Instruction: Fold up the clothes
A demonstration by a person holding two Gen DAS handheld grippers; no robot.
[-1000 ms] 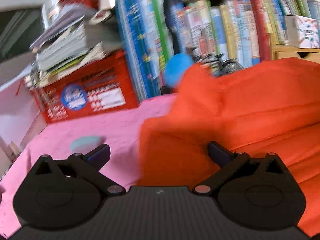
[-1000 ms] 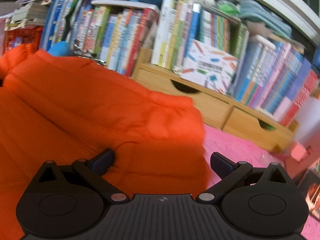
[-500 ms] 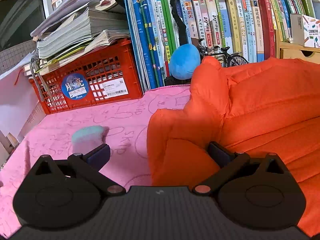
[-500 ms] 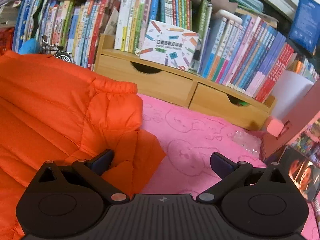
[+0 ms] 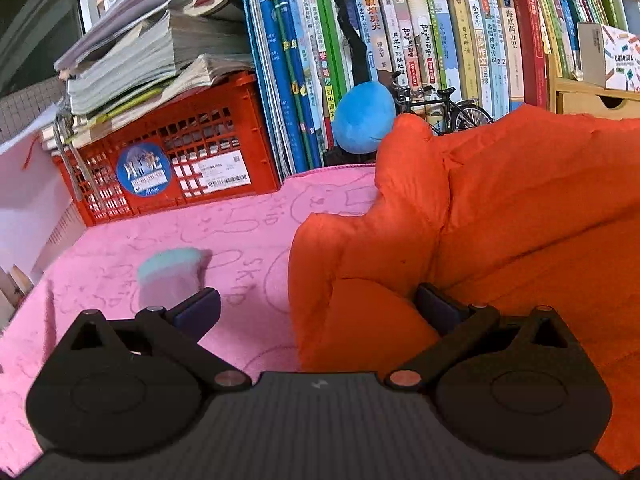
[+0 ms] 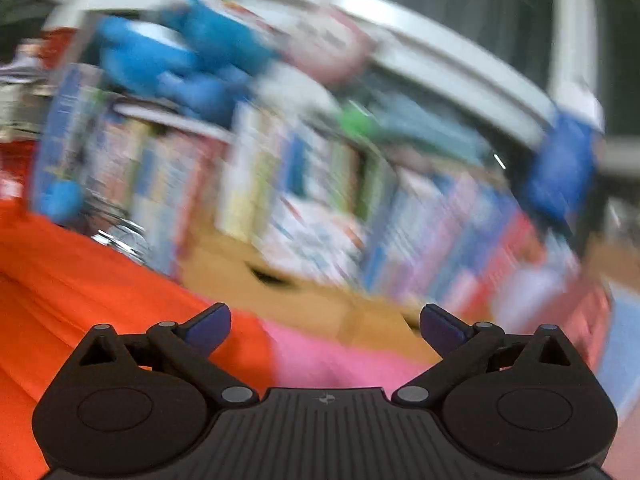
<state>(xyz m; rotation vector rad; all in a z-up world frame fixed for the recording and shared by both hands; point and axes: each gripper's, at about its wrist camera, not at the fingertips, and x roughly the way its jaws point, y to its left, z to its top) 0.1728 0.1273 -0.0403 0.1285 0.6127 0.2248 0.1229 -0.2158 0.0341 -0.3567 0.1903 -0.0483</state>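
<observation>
Pink cloth [image 5: 248, 232], printed with faint line drawings, covers the work surface in the left wrist view; behind it, from 10 to 2 o'clock, stand a red crate [image 5: 172, 156] stacked with papers, a row of upright books [image 5: 420, 40], a blue plush ball [image 5: 364, 116] and a small model bicycle [image 5: 448, 108]. A small pale sock-like item [image 5: 170, 276] lies on the cloth at 9 o'clock, just ahead of the left finger.

The left gripper [image 5: 318, 304] has its jaws spread wide and holds nothing. The orange padded jacket [image 5: 500, 220] fills the field from 12 to 4 o'clock, its near corner lying between the fingers, with the right finger resting against or just over the fabric (contact cannot be confirmed).

Handling judgement: the jacket appears soft, puffy and light, with a smooth shell likely to slip; it will spring back after folding. Take hold at a quilted seam or hem edge, pinching both layers.

Right wrist view: heavily motion-blurred. The right gripper [image 6: 324, 326] also has its jaws wide apart and empty. The jacket occupies 7 to 9 o'clock, pink cloth sits at 6 o'clock, and a wooden drawer unit [image 6: 280, 280] with books above spans 11 to 2 o'clock
</observation>
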